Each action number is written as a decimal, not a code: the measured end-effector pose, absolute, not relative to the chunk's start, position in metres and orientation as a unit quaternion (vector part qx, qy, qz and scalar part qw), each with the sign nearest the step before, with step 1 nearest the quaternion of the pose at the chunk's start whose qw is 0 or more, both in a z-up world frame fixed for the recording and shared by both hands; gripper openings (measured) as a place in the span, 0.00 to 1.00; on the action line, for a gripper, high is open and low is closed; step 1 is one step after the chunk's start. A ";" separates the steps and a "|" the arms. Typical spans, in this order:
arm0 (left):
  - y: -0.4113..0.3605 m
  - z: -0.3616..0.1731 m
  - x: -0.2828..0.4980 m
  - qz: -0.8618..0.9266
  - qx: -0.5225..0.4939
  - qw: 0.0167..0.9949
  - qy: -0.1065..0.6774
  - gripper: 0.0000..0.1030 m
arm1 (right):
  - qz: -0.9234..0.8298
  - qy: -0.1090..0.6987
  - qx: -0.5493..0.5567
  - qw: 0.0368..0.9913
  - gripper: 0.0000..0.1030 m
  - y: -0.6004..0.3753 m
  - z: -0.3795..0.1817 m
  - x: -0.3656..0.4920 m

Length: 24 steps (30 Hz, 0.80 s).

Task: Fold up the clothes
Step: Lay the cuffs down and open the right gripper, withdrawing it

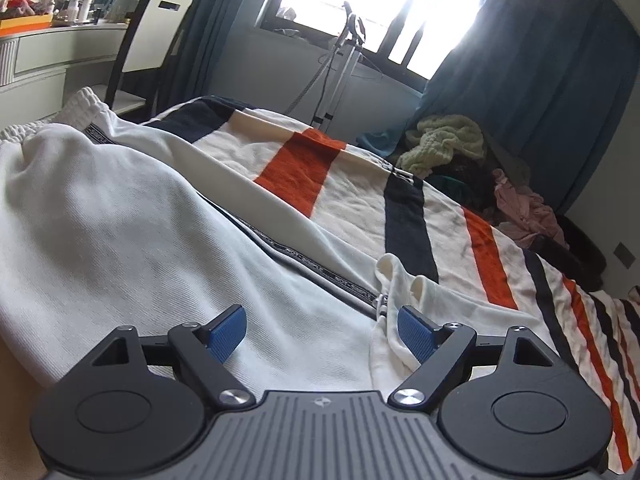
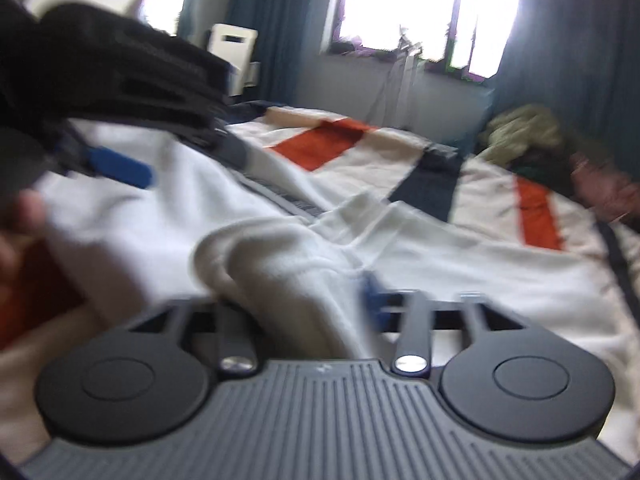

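White trousers point(image 1: 132, 232) with a black lettered side tape lie across a striped blanket point(image 1: 360, 192) on the bed. The elastic waistband is at the far left. My left gripper point(image 1: 322, 332) is open low over the leg end, with its blue pads either side of the tape's tip and nothing between them. In the blurred right wrist view, my right gripper point(image 2: 296, 296) is shut on a thick bunch of the trousers point(image 2: 280, 256), which hides its left finger. The left gripper's blue pad point(image 2: 120, 168) shows at upper left above the cloth, with a hand point(image 2: 20, 216) beside it.
A heap of loose clothes point(image 1: 452, 148) sits at the bed's far right corner. A chair point(image 1: 156, 36) and a dresser point(image 1: 60, 52) stand beyond the bed on the left. A garment steamer stand point(image 1: 344, 60) is below the window, between dark blue curtains.
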State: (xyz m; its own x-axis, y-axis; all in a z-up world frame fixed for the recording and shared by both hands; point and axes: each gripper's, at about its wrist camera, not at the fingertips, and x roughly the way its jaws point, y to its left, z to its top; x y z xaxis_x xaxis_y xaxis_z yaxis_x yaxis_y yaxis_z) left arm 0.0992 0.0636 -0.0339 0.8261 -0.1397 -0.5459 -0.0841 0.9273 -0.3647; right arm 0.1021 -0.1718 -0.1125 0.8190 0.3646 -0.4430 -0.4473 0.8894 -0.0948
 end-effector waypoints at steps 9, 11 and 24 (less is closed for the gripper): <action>0.056 -0.036 0.088 -0.062 -0.198 0.930 0.303 0.82 | 0.167 0.235 0.047 0.956 0.81 -0.233 -0.068 0.075; 0.052 -0.035 0.084 -0.082 -0.201 0.928 0.302 0.82 | 0.127 0.239 0.081 0.959 0.81 -0.256 -0.064 0.073; 0.017 -0.062 0.082 -0.160 -0.191 0.901 0.354 0.93 | -0.024 0.312 0.158 0.936 0.39 -0.315 -0.099 0.101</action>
